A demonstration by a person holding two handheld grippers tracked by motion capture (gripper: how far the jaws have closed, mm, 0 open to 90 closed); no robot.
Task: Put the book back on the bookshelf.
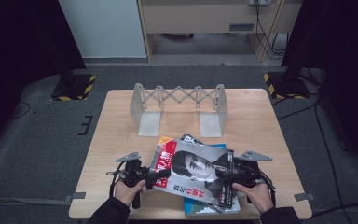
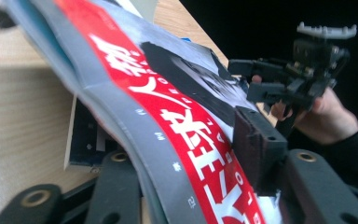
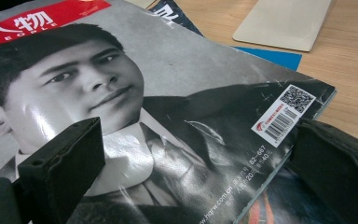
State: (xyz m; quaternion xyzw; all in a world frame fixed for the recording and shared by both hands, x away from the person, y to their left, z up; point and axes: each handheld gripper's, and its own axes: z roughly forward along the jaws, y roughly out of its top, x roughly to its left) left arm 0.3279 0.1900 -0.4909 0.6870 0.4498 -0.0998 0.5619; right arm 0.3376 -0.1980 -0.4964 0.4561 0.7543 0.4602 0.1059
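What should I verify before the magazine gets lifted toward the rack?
1. Left gripper clamped on the magazine at its red-title edge: ok.
2. Right gripper closed on the magazine: not ok, jaws stand apart over the cover.
3. Magazine separated from the stack below: partly, left edge raised off the blue book.
4. Expandable rack upright, slot free: ok.
5. Table path to rack unobstructed: ok.
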